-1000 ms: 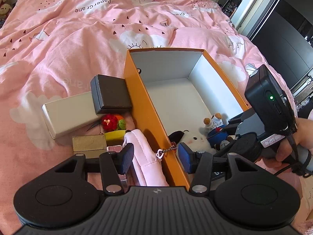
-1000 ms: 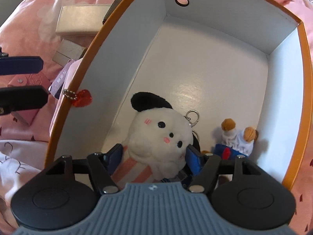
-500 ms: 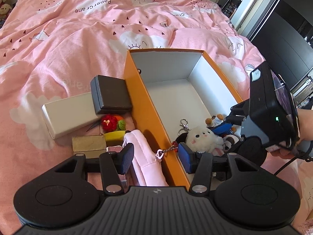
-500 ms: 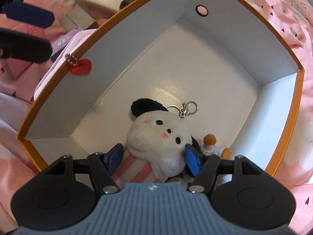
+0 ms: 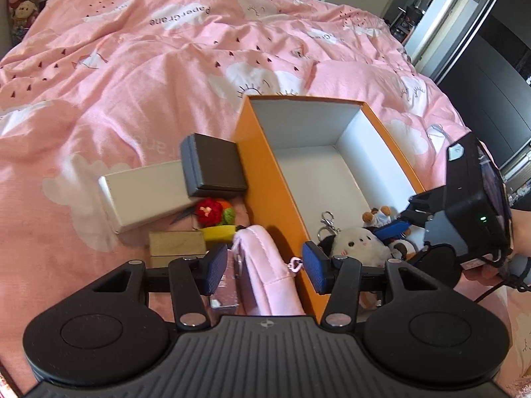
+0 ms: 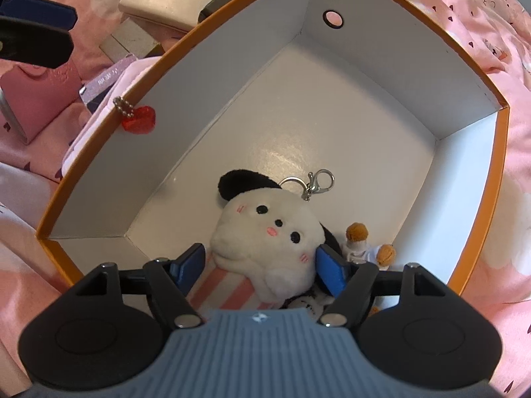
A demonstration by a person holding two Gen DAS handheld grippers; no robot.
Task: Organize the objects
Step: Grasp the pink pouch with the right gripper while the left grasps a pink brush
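Your right fingers (image 6: 259,263) point straight down into the orange box (image 6: 109,139) and have just been opening; they now stand spread on either side of the white plush dog keychain (image 6: 265,235), the left pad clear of it, the right pad just beside its cheek, so the toy lies loose on the box floor. It sits in the box's near end, toward six o'clock in your right wrist view, with its metal clasp (image 6: 317,182) lying at one o'clock from its head. A small doll with orange-brown hair (image 6: 356,235) rests just beside it at three o'clock. Your left fingers (image 5: 265,263) are also spread and grip nothing; they straddle the box's left wall, with a pink pouch (image 5: 262,265) between them, leaning against the outside of that wall. A red heart charm (image 6: 139,122) on a bead chain hangs over the rim into the box. Outside the box on the pink bedspread (image 5: 132,66), at ten o'clock from your left fingers, lie a cream box (image 5: 142,192), a dark grey case (image 5: 212,169) on top of it, a red knitted flower (image 5: 209,210) and a small gold box (image 5: 176,243).
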